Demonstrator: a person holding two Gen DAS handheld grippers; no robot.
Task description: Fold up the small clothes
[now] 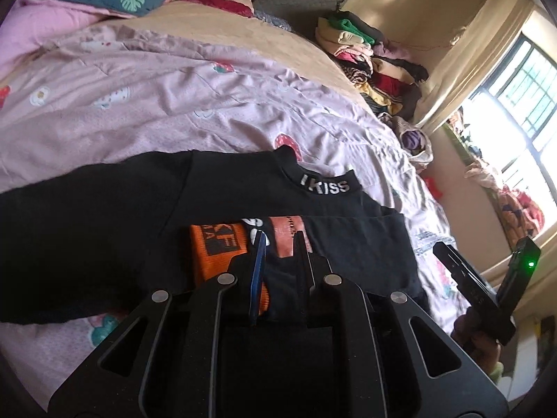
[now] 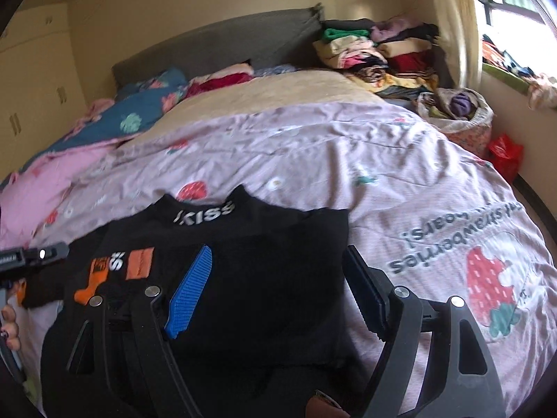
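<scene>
Left claw [image 1: 278, 244]: I see it clenched on a fold of the black top [image 1: 104, 230].
Right claw [image 2: 278, 278]: released, its 2 fingers straddling the top's body.
Step advice: I'd keep the pinched fold taut and lay it square.
Top: black, lettered collar [image 1: 325, 185], orange patches, flat on the pink bedspread [image 1: 174, 104].

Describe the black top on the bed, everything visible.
The black top is soft knit with a high collar lettered "KISS" in white, plus orange patches and white lettering on the front. It lies flat on the pink strawberry-print quilt, partly folded, one sleeve spread sideways. The left gripper pinches a fold; the right gripper hangs open over it.
</scene>
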